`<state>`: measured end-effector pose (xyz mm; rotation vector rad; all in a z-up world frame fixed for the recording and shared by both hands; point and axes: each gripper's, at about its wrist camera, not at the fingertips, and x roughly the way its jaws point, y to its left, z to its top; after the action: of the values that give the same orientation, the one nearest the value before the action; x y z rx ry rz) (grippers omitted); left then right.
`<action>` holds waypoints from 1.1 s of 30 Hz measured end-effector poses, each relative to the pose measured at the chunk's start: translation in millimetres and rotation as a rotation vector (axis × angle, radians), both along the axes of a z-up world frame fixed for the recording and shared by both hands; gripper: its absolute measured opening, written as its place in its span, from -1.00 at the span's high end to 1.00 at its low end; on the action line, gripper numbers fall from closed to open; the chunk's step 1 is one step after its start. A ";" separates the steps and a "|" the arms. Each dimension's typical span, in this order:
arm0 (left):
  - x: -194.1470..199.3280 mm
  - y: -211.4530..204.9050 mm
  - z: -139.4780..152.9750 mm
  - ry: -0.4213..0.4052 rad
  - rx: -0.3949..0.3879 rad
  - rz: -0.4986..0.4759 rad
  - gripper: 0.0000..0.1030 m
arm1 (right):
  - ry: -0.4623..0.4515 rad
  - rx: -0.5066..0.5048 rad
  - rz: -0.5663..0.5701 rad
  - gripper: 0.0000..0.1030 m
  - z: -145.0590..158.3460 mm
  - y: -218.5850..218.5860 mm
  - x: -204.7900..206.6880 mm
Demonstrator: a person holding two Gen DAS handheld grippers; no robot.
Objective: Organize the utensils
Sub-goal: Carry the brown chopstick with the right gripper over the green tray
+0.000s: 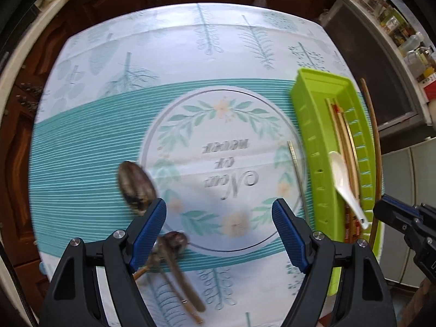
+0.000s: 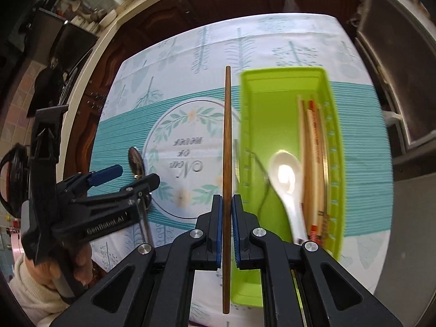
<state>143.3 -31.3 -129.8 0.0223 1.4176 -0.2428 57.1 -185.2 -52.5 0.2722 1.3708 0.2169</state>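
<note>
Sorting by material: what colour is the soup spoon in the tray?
White soup spoon, clearest in the right wrist view.

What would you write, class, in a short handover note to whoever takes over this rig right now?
Right gripper: shut on a brown wooden chopstick, held beside the green plastic tray.
Left gripper: open, empty, above the metal spoons on the tablecloth.
Done: white ceramic spoon and several chopsticks lie in the tray.
Left: tray the held chopstick, then the spoons and remaining chopsticks.
</note>
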 end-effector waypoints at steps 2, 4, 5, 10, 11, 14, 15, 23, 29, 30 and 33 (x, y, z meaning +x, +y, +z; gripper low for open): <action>3.9 -9.6 -7.8 0.028 -0.044 -0.007 -0.52 | 0.002 0.000 -0.029 0.89 -1.7 -16.5 -7.0; 7.8 -20.1 -16.6 0.054 -0.075 -0.010 -0.51 | 0.003 -0.014 -0.046 0.89 -6.3 -29.6 -12.3; 9.3 -25.0 -20.9 0.065 -0.085 -0.011 -0.47 | 0.007 -0.016 -0.056 0.89 -9.0 -36.0 -14.6; 9.5 -45.2 -40.7 0.102 -0.095 -0.026 -0.31 | 0.015 -0.009 -0.086 0.89 -14.6 -59.0 -27.2; 8.3 -48.6 -43.0 0.099 -0.091 -0.034 -0.29 | 0.015 -0.008 -0.089 0.89 -15.1 -62.4 -29.1; 5.4 -56.1 -47.9 0.084 -0.091 -0.062 -0.28 | 0.014 -0.003 -0.094 0.89 -15.7 -68.4 -32.9; 4.5 -57.1 -49.3 0.083 -0.096 -0.069 -0.28 | 0.013 -0.001 -0.097 0.89 -15.7 -71.1 -34.0; 4.4 -73.6 -53.8 0.059 -0.101 -0.140 -0.27 | 0.015 -0.004 -0.111 0.89 -14.6 -77.9 -33.9; 5.0 -106.3 -58.8 0.040 0.028 -0.255 -0.33 | 0.009 -0.001 -0.108 0.89 -13.2 -74.3 -34.1; 4.1 -112.3 -60.0 0.036 0.048 -0.277 -0.35 | 0.007 -0.001 -0.107 0.89 -13.0 -73.7 -34.0; 2.3 -126.2 -61.8 0.024 0.088 -0.314 -0.40 | 0.003 -0.004 -0.109 0.89 -12.4 -72.1 -34.2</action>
<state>145.6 -157.6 -191.7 0.3168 1.4446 -0.4401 22.9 -257.3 -64.9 0.3431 1.3547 0.1226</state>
